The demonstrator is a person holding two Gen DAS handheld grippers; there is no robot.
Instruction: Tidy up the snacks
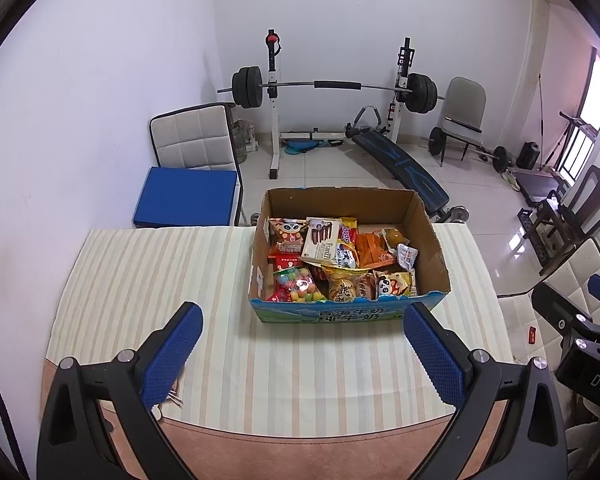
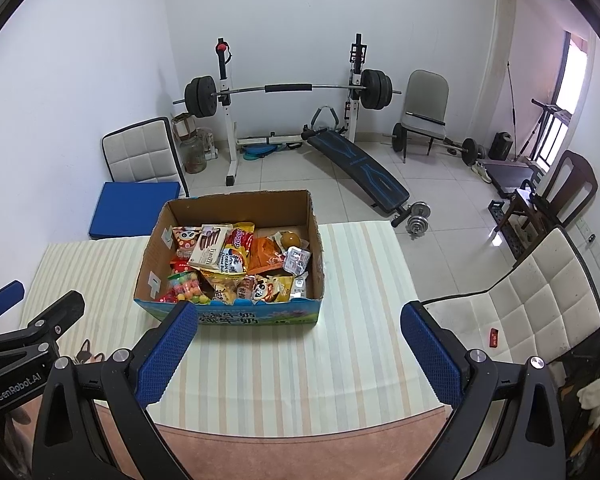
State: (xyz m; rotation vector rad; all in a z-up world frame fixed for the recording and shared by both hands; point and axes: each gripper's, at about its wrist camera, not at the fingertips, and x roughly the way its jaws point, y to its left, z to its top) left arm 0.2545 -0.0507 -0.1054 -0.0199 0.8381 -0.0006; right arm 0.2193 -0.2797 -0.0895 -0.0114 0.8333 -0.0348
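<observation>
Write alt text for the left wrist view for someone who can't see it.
An open cardboard box packed with colourful snack packets sits on a striped tablecloth, beyond the wide-open, empty left hand-held gripper. Behind the table are a barbell rack, a sit-up bench and chairs.

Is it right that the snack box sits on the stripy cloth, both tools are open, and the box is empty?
Not quite. The box is not empty: it holds many snack packets, such as a bag of colourful candies, which the left wrist view shows clearly. The rest is right: the box sits on the stripy cloth, and the left tool and right tool are both open.
</observation>
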